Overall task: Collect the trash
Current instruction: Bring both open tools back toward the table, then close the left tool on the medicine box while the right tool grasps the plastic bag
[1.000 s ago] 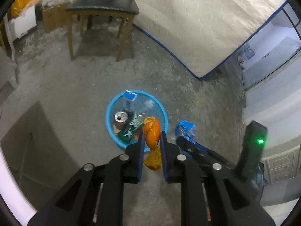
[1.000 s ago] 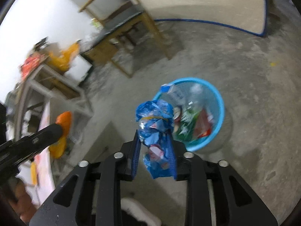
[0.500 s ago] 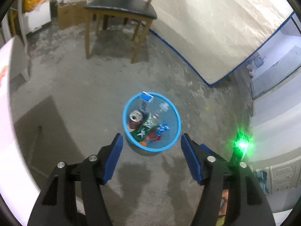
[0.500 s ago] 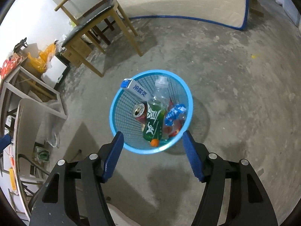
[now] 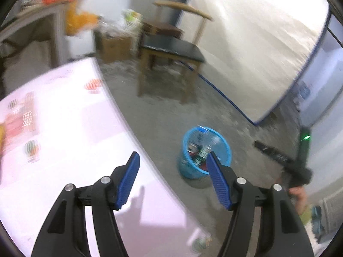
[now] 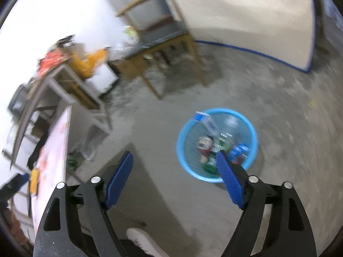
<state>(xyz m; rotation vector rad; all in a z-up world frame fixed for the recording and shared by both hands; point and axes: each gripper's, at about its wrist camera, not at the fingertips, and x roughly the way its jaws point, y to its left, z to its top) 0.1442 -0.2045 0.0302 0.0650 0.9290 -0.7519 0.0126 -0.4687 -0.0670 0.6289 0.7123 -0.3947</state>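
A blue mesh trash basket point(image 5: 226, 147) stands on the concrete floor and also shows in the right wrist view point(image 6: 253, 132). It holds a can point(image 6: 203, 143), a green bottle point(image 6: 223, 142), a blue-and-white box point(image 6: 204, 120) and a blue wrapper point(image 6: 240, 151). My left gripper point(image 5: 172, 182) is open and empty, above the edge of a white table point(image 5: 64, 150). My right gripper point(image 6: 174, 181) is open and empty, above the floor left of the basket. The right gripper also shows in the left wrist view point(image 5: 285, 162).
A wooden chair with a black seat point(image 5: 171, 49) stands behind the basket. A mattress point(image 5: 257, 42) leans on the wall at right. Red wrappers point(image 5: 19, 120) lie on the table's left. A shelf with orange bags point(image 6: 64, 64) stands at left.
One second ago both grippers were shut on trash, orange peel and a blue wrapper. Both opened and the trash now lies in the basket. Both grippers have since swung left, away from it.
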